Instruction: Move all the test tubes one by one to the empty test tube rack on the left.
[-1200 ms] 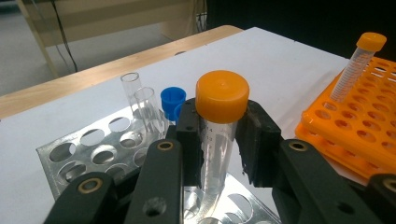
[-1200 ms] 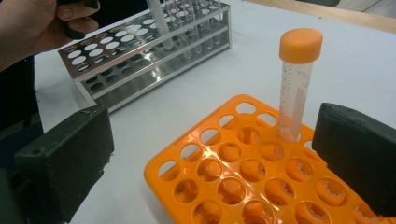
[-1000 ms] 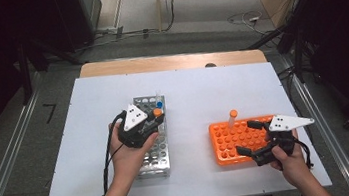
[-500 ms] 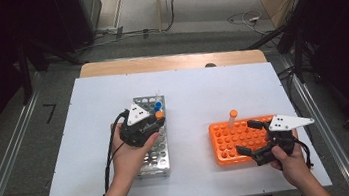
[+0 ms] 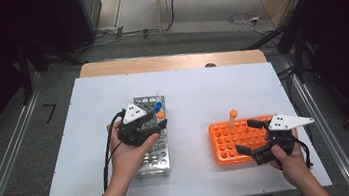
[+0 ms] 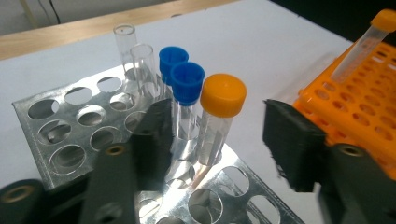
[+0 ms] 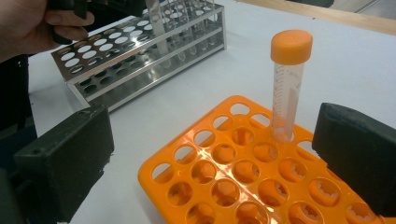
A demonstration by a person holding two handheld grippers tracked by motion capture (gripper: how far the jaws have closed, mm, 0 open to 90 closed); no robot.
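Right claw (image 5: 253,137) spread wide over orange rack (image 5: 228,144), 1 orange-capped tube (image 5: 232,119) upright at its far edge. Left claw (image 6: 219,140) just opening, jaws off orange-capped tube (image 6: 217,119) standing in metal rack (image 6: 60,123) on worktop (image 5: 192,91).

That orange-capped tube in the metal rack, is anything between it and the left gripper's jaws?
No. The orange-capped tube stands in the metal rack between the left gripper's jaws, which have just been opening; nothing sits between them. Two blue-capped tubes stand just behind it.

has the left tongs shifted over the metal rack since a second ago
No. The left tongs sit at the same end of the metal rack, beside the capped tubes; only their jaws have just been opening, nothing gripped.
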